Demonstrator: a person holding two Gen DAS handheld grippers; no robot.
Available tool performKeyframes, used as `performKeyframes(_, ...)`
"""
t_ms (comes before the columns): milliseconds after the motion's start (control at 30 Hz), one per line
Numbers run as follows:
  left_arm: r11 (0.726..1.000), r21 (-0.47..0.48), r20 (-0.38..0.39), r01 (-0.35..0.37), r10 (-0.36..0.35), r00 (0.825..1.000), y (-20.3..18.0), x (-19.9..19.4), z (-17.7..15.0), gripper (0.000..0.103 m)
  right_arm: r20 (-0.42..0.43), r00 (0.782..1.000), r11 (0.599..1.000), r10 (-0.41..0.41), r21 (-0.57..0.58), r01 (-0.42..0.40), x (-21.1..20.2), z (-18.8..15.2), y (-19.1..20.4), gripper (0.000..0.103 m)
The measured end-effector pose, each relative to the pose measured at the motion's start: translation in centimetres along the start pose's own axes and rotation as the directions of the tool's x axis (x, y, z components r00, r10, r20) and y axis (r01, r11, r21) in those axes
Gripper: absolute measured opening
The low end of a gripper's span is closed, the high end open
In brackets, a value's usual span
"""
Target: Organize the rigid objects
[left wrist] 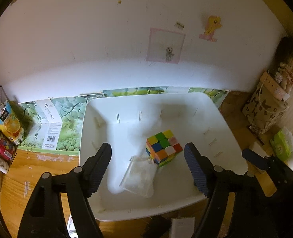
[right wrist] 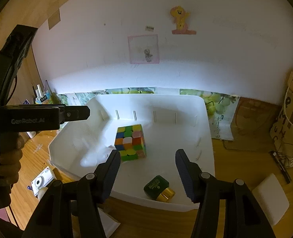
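Both tools empty, jaws spread, left tool (left wrist: 147, 167) and right tool (right wrist: 148, 170) hovering over white bin (right wrist: 205, 119) on worktop (right wrist: 235, 158); cube (right wrist: 131, 141), clear box (left wrist: 139, 178), green bottle (right wrist: 158, 187) already binned, so likely between pickups.

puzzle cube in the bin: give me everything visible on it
The puzzle cube is a three-by-three twist puzzle of glossy plastic, scrambled: yellow, green, orange, blue, red, pink and white tiles mixed on its faces. It sits upright on the floor of the white bin, near the middle. In the left wrist view a clear plastic bag lies against its lower corner. Neither gripper touches it; both are open short of it.
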State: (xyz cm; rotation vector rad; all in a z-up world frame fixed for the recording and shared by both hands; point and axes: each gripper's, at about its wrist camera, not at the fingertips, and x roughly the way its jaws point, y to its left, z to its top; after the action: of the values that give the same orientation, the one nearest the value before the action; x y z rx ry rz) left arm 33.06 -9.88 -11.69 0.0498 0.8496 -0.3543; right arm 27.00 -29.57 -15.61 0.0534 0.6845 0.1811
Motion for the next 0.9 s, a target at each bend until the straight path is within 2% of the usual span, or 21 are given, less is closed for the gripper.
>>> performKeyframes(200, 0.999, 0.001, 0.045, -0.042, 0.042, 0.998, -0.4, -2.5, -0.1, 0.079, 0.037, 0.999, 1.0, -0.006, 0.005, 0.005, -1.6, 0.4, 0.1, 0.069)
performKeyframes(467, 0.994, -0.007, 0.121, -0.109, 0.109, 0.987, -0.4, -7.4, -0.9, 0.079, 0.106, 0.994, 1.0, 0.006, 0.029, -0.009, -5.0, 1.0, 0.5, 0.079)
performKeyframes(700, 0.989, -0.041, 0.166, -0.139, 0.144, 0.975, 0.3, -11.6, -2.9, 0.079, 0.171, 0.985, 1.0, 0.015, 0.018, -0.018, -8.4, 1.2, 1.5, 0.08)
performKeyframes(900, 0.983, -0.1, 0.16, -0.155, 0.17, 0.972, 1.4, -13.7, -5.5, 0.082, 0.208, 0.978, 1.0, 0.02, 0.019, -0.024, -11.1, 1.1, 2.3, 0.081)
